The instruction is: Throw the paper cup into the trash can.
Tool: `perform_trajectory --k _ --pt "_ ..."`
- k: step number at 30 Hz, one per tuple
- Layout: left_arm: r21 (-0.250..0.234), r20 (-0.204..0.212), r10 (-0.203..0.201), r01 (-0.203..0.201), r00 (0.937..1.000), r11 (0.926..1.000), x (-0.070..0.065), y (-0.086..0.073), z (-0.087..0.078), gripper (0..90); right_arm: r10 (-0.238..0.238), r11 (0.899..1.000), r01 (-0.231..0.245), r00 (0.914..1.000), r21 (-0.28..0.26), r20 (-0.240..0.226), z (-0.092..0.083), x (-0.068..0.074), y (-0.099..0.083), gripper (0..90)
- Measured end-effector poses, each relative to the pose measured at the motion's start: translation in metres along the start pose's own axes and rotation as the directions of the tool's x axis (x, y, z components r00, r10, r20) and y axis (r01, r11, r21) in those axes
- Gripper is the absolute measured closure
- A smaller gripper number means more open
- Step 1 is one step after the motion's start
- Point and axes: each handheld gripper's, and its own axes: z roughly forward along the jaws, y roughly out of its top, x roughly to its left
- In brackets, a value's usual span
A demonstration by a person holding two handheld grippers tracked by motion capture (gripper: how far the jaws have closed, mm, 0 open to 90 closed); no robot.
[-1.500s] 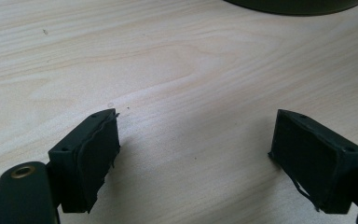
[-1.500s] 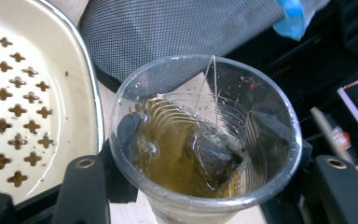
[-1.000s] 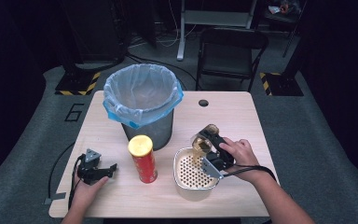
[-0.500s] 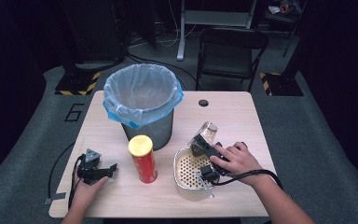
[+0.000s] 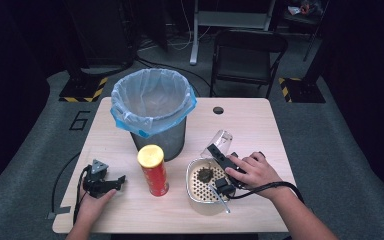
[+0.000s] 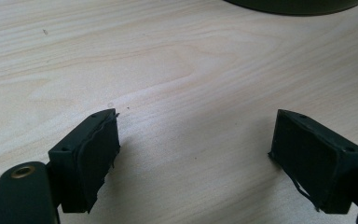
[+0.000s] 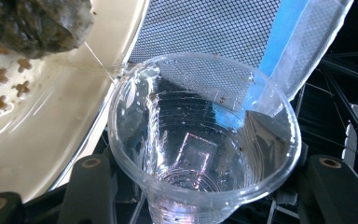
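My right gripper [image 5: 217, 150] is shut on a clear plastic cup [image 5: 222, 139], which is tilted at the far rim of a white strainer bowl [image 5: 194, 192]. In the right gripper view the cup [image 7: 200, 135] looks empty apart from droplets and specks, and it sits between the jaws of the right gripper [image 7: 212, 186]. A wet tea bag [image 5: 206, 175] lies in the strainer [image 7: 51, 130]; its string runs from the tea bag [image 7: 32, 23] to the cup's rim. My left gripper [image 5: 117, 181] rests open on the table at the left, and in its own view nothing lies between the jaws of the left gripper [image 6: 196, 158].
A mesh bin [image 5: 152, 107] lined with a blue bag [image 7: 284, 37] stands mid-table. A red can with a yellow lid [image 5: 153, 170] stands upright between the left gripper and the strainer. The table has a cable hole [image 5: 218, 110]. A chair [image 5: 250, 50] stands behind the table.
The right hand has dropped toward the front edge and turned, so the cup swung from over the strainer to its far rim. The tea bag now lies in the strainer. The left gripper stayed put.
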Motion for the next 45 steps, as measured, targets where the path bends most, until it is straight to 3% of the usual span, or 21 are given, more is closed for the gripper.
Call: perform_trajectory --k 3,4,10,45 --pt "0.0 0.0 0.0 0.0 1.0 1.0 0.0 0.0 0.0 14.8 -0.007 1.0 0.007 1.0 -0.004 -0.004 0.0001 0.0009 0.0008 41.5" --pt "0.0 0.0 0.0 0.0 1.0 1.0 0.0 0.0 0.0 14.8 -0.038 0.999 0.038 0.9993 -0.008 0.003 0.0003 -0.0006 0.0011 41.5" --pt "0.0 0.0 0.0 0.0 1.0 1.0 0.0 0.0 0.0 14.8 0.006 1.0 -0.006 1.0 -0.004 0.001 -0.0005 0.0019 0.0007 41.5" --pt "0.0 0.0 0.0 0.0 1.0 1.0 0.0 0.0 0.0 14.8 -0.001 1.0 0.001 0.9997 -0.012 0.022 -0.0035 -0.0015 0.0002 41.5"
